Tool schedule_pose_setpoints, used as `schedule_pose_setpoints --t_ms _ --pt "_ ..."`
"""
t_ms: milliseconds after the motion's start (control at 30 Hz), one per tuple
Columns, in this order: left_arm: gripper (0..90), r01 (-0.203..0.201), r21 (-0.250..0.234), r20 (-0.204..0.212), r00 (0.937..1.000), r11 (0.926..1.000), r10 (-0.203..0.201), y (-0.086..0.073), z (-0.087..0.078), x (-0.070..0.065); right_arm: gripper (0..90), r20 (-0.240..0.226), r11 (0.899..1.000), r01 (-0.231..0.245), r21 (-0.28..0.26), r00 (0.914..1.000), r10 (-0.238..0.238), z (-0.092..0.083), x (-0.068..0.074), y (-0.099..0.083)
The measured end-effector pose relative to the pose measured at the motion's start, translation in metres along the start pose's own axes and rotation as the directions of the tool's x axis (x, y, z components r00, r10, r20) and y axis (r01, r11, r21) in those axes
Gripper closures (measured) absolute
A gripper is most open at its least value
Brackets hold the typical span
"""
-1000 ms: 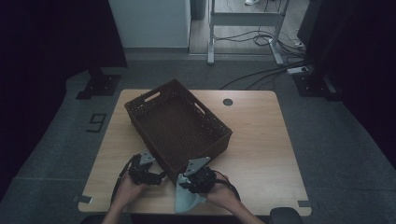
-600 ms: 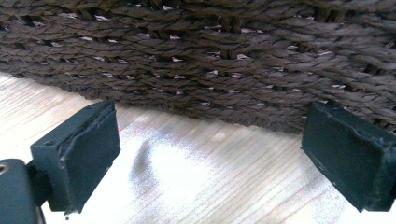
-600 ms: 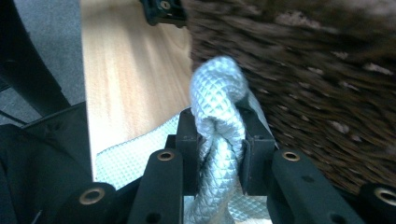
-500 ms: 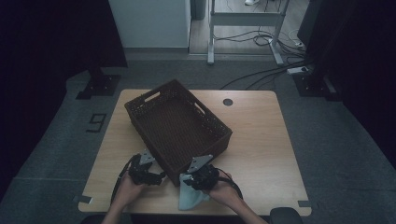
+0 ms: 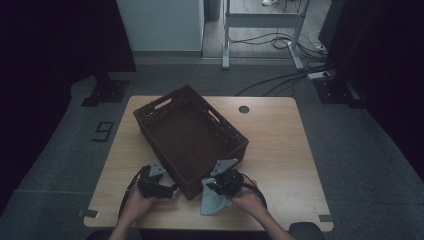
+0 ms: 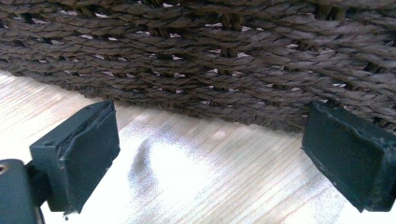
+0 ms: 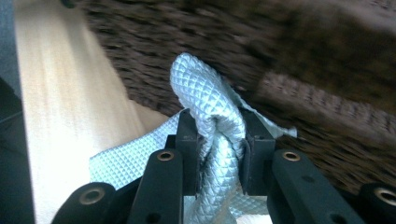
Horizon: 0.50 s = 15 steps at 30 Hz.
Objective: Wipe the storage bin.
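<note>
The table (image 5: 280,145) has wide bare wood to the right of the woven basket (image 5: 190,137), which sits turned at an angle, its near corner close to the table's front edge. Only a narrow strip of wood lies between that corner and the edge, and both grippers work there.

The cloth (image 5: 212,200) is pale blue-grey with a fine diamond-quilted weave. It lies on the table just at the basket's near corner, one bunched fold lifted.

The right gripper (image 5: 225,182) has its jaws clamped on that fold. The right gripper view shows the fold (image 7: 210,102) rolled thick between the jaws, close against the basket wall.

The left gripper (image 5: 155,185) sits left of the corner. The left gripper view shows its jaws spread wide over bare wood, the basket wall (image 6: 210,56) just ahead.
</note>
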<state>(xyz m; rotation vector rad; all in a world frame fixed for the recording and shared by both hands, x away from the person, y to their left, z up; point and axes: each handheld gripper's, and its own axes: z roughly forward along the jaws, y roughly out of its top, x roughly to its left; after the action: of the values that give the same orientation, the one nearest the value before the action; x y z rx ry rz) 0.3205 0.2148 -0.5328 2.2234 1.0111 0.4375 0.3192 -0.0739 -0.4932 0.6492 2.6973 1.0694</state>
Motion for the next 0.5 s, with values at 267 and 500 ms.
schedule_pose_setpoints --t_ms 267,500 --pt "2.9 -0.026 0.021 0.001 0.9997 0.9994 0.026 0.0 0.003 -0.004 71.9 0.026 1.0 -0.02 0.005 0.9995 0.02 -0.005 -0.012 -0.005" --pt "2.0 -0.039 0.024 0.008 0.9992 0.999 0.039 0.0 0.004 -0.006 71.8 0.055 0.999 -0.046 0.01 0.9975 0.045 -0.01 -0.023 -0.01"
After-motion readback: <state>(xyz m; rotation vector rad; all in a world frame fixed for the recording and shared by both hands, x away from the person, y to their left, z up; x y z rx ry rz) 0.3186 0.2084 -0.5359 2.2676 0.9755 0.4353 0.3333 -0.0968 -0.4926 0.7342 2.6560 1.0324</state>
